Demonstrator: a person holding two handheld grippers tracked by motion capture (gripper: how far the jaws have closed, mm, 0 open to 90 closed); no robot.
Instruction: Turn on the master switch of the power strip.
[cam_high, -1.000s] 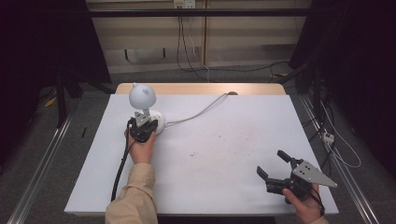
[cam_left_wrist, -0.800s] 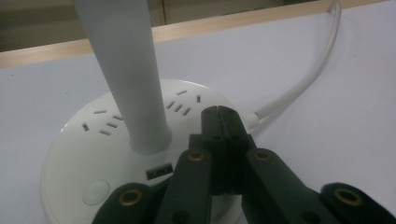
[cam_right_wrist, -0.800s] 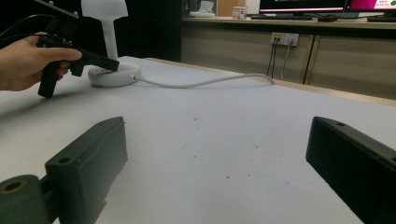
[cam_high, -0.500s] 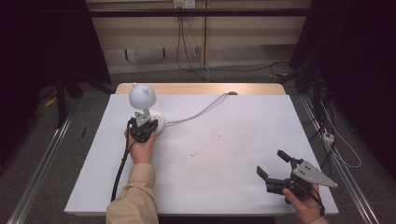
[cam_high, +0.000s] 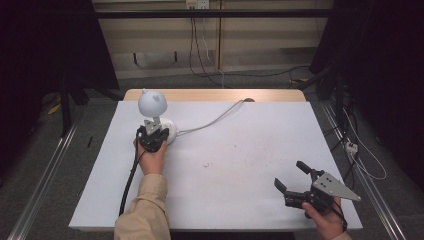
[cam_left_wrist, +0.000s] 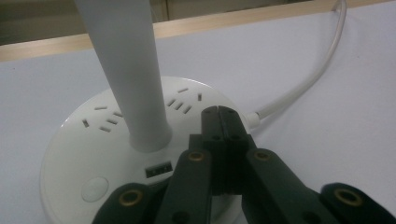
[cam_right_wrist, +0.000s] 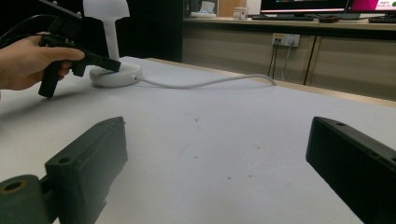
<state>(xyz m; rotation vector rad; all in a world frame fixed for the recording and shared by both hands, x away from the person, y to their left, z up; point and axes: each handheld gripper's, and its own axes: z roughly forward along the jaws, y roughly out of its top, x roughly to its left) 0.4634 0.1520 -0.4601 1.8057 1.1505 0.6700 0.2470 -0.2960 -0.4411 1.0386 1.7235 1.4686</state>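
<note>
A white desk lamp (cam_high: 152, 102) stands at the table's far left on a round base (cam_high: 171, 132). In the left gripper view the base (cam_left_wrist: 93, 149) carries socket slots, a USB port (cam_left_wrist: 159, 170) and a round button (cam_left_wrist: 95, 189), and the stem (cam_left_wrist: 126, 70) rises from its middle. My left gripper (cam_left_wrist: 219, 112) is shut with nothing between the jaws, its tips over the base just right of the stem. In the high view the left gripper (cam_high: 154, 131) sits against the base's near side. My right gripper (cam_high: 289, 174) stands open near the front right corner, holding nothing.
The lamp's white cable (cam_high: 215, 120) runs from the base across the table (cam_high: 240, 150) to the far edge. A wooden strip (cam_high: 215, 95) borders the back. The right gripper view looks across the bare table toward the lamp (cam_right_wrist: 112, 28) and the left gripper (cam_right_wrist: 114, 65).
</note>
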